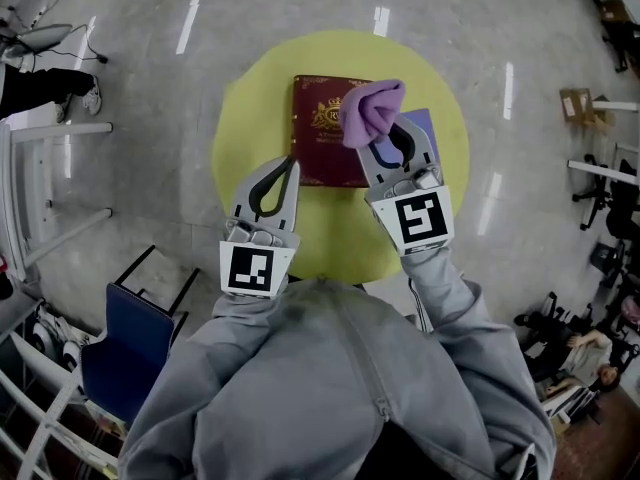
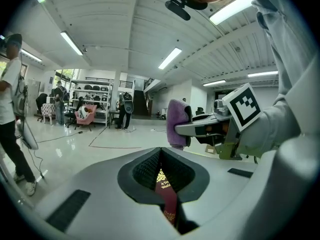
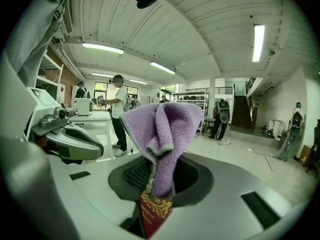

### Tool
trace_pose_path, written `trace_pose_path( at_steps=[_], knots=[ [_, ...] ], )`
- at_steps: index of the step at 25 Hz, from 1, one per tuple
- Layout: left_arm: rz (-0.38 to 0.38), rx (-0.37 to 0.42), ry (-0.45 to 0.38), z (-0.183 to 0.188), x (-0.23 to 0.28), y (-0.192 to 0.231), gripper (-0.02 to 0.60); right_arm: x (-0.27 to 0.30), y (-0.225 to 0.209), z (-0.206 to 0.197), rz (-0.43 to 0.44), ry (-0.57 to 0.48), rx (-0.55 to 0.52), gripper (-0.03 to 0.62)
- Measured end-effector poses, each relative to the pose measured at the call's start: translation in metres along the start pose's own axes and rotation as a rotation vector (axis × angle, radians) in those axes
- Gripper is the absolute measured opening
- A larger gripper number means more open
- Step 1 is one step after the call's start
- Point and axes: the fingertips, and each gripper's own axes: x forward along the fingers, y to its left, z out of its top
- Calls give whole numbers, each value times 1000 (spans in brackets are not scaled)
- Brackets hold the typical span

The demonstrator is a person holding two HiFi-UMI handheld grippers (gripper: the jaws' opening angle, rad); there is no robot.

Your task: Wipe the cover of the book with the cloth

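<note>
A dark red book (image 1: 322, 138) with a gold crest lies flat on the round yellow table (image 1: 250, 98). My right gripper (image 1: 382, 134) is shut on a purple cloth (image 1: 372, 111), which bunches up over the book's right part. In the right gripper view the cloth (image 3: 162, 134) rises from the closed jaws with the book (image 3: 152, 211) showing beneath. My left gripper (image 1: 292, 161) is shut with nothing between its jaws, its tips at the book's left edge. Through its jaw opening a strip of the book (image 2: 167, 196) shows, with the cloth (image 2: 176, 124) to the right.
A flat blue-violet item (image 1: 427, 124) lies on the table partly under my right gripper. A blue chair (image 1: 130, 338) and a white frame (image 1: 50, 198) stand at the left. People stand far off (image 3: 119, 114) across the hall floor.
</note>
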Motion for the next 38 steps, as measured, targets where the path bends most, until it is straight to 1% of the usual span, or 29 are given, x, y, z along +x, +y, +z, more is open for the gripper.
trace_pose_path(
  at_steps=[5,7,11,14,18,21,26,31,38],
  knots=[
    [-23,-5,38,-20,10,5,18,32,1,-16,78,107,-28,101],
    [-37,-5,47,-26,13,4,18,44,2,-24,123,159,-53,101],
    [-41,-3,82,-43,19,10,18,68,3,-44,214,276,-98,101],
    [-43,-1,122,-57,19,14,18,82,5,-57,278,366,-163,101],
    [-45,-2,171,-74,19,20,18,98,10,-70,367,495,-282,101],
    [-58,10,201,-84,19,20,18,105,15,-80,431,597,-372,101],
    [-78,3,260,-103,19,21,18,117,21,-95,518,740,-497,101],
    [-111,-20,345,-119,20,19,18,130,24,-103,563,845,-596,101],
    [-136,-42,416,-135,22,13,18,143,25,-114,626,989,-689,101]
  ],
)
